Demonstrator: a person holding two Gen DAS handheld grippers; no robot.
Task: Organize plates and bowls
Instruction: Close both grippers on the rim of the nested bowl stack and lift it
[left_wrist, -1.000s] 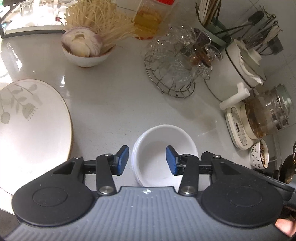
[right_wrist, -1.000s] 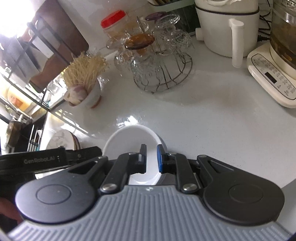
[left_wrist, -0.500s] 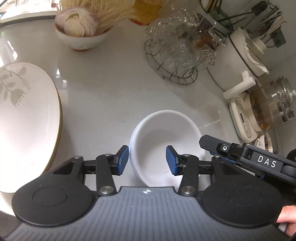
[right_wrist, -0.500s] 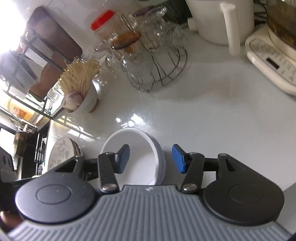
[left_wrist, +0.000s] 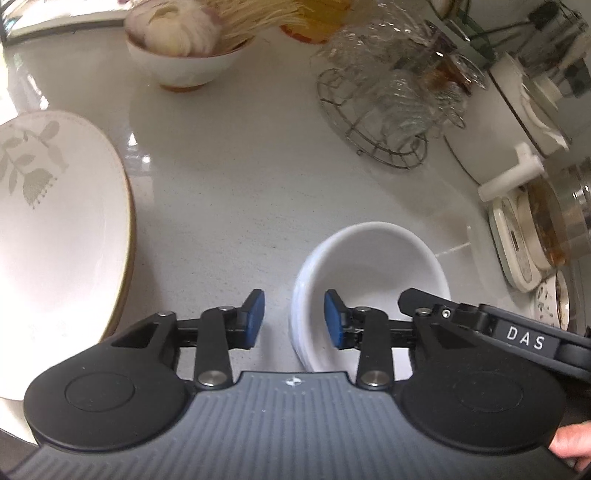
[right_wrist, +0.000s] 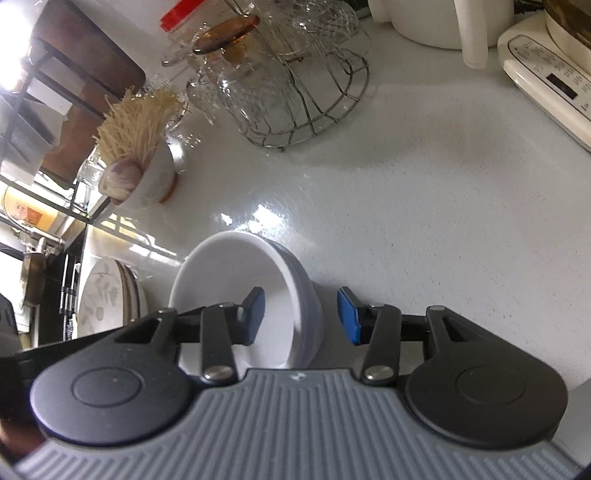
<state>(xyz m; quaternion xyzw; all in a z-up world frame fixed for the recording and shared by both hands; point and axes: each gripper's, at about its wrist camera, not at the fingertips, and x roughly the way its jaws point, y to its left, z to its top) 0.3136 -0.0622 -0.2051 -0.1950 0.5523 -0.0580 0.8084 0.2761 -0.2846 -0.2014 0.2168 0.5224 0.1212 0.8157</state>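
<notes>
A stack of white bowls (left_wrist: 369, 273) stands on the white counter; it also shows in the right wrist view (right_wrist: 236, 291). My left gripper (left_wrist: 293, 319) is open, its jaws straddling the stack's left rim without touching. My right gripper (right_wrist: 303, 314) is open, its jaws straddling the stack's right rim; its arm marked DAS (left_wrist: 517, 336) shows in the left wrist view. A stack of white plates with a leaf pattern (left_wrist: 55, 229) lies on the left, also in the right wrist view (right_wrist: 107, 295).
A bowl with garlic and enoki mushrooms (left_wrist: 184, 55) stands at the back. A wire rack of glasses (left_wrist: 391, 110) stands behind the bowls. A white pot (left_wrist: 509, 122) and a kettle base (right_wrist: 546, 77) are on the right.
My right gripper opened from shut on the bowl's rim and let the bowl go onto the stack. Both grippers have drawn back slightly; the left stays open.
</notes>
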